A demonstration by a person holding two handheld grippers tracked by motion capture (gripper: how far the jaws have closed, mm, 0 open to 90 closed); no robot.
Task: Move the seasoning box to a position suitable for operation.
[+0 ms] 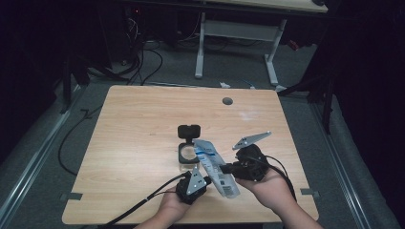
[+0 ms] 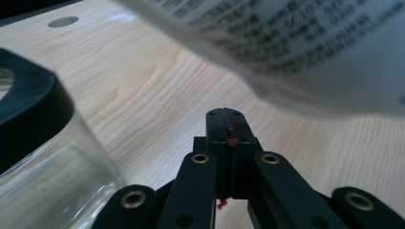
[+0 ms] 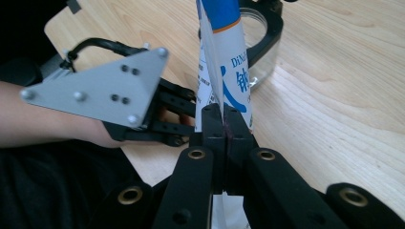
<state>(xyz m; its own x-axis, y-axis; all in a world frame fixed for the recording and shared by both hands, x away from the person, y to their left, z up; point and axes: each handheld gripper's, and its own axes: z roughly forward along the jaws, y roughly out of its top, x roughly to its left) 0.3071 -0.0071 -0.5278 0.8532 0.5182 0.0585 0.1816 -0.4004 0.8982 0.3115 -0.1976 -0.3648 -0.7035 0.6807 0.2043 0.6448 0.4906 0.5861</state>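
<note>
1. Where the two claws meet, near the front edge of the bench [image 1: 133, 124], one white pouch with blue print [image 1: 216, 168] hangs tilted above the wood, its upper end over the jar and its lower end toward the person.
2. The right claw [image 3: 223, 125] is clamped on the pouch's thin edge, jaws pressed together with the film between them; the pouch rises straight up from the tips in the right gripper view.
3. The right hand [image 1: 267, 183] cradles its gripper from below, palm up, the grey plate tipped upward.
4. The left claw [image 2: 224, 125] has its jaws closed flat together with nothing between them, just under the printed pouch in the left gripper view.
5. The left hand [image 1: 174, 202] sits low at the bench's front edge, its gripper angled toward the pouch.
6. One glass jar with a black hinged lid [image 1: 187, 149] stands just behind the pouch, lid flipped open.
7. Counted: one pouch, one jar, two claws.
</note>
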